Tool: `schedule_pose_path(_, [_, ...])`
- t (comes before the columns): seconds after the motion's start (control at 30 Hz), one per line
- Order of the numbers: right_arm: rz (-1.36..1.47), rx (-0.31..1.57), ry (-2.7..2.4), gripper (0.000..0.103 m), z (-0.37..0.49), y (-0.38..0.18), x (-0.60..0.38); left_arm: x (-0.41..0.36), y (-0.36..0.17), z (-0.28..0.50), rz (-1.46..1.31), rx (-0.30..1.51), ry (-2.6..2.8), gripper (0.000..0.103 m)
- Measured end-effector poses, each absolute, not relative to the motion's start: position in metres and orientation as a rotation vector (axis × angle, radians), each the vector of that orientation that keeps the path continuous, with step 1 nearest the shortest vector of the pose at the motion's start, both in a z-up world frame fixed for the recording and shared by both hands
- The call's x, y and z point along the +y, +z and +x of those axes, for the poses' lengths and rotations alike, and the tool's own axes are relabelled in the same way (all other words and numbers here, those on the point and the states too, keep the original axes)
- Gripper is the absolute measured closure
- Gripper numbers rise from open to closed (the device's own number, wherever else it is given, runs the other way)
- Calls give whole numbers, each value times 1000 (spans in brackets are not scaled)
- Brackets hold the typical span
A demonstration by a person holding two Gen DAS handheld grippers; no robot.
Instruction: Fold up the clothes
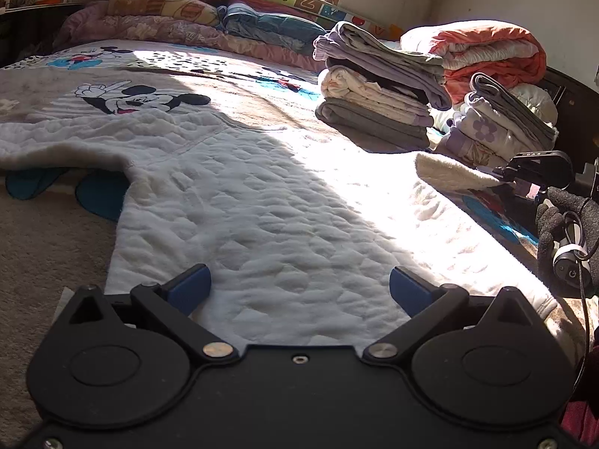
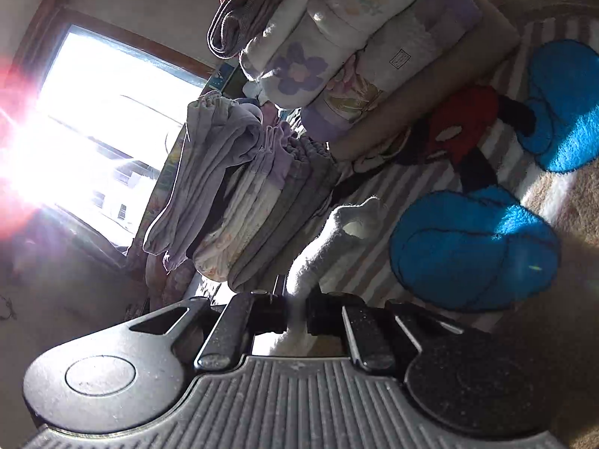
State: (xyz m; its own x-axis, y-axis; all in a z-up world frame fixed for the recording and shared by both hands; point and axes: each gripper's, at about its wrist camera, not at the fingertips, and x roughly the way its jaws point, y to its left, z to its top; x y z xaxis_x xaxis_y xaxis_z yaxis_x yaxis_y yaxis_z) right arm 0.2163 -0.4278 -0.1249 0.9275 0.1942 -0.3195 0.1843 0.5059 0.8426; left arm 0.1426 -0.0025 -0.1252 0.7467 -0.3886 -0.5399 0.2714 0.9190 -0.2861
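White quilted fabric, a long-sleeved top (image 1: pixel 239 194), lies spread flat across the middle of the bed (image 1: pixel 45 232), over a cartoon-mouse blanket (image 1: pixel 142 101), one sleeve reaching toward the bed's left edge; the left hand-held gripper (image 1: pixel 299 288) sits low over the top's near hem, its blue-padded fingers (image 1: pixel 191 288) spread wide with nothing between them; the right hand-held gripper (image 2: pixel 297 314) is closed tight on the end of the top's other sleeve (image 2: pixel 337 232), held lifted off the blanket near the bed's right edge; beyond it, toward the far right corner, stand two stacks of folded clothes (image 1: pixel 378 93) and a rolled orange quilt (image 1: pixel 486 56); a gloved hand (image 1: pixel 565 224) shows at the right edge.
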Motion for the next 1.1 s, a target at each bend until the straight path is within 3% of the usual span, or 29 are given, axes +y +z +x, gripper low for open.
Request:
schedule_pose_path(0.27, [656,374,139,92,257,-76,-423,-1,-127,145,-205,637,-374,0])
schedule_pose_path(0.4, [515,434,166,93,277,-78,-421,-3,-128,145,-179,653,-385,0])
schedule_pose_path(0.67, [634,625,53,92,295,-144,-447,-10,-132,145,-94,665,-385,0])
schedule_pose_path(0.8, [720,622,43,94,288,-163,-455,-11,-133,145,-77,661,-384,0])
schedule_pose_path(0.97, [726,582,-24,72,277,-143,-457,-11,-133,146,-74,664,-384,0])
schedule_pose_path(1.1, [504,536,-68,70,247,-109,-438,-12,-132,145,-71,666,-383,0])
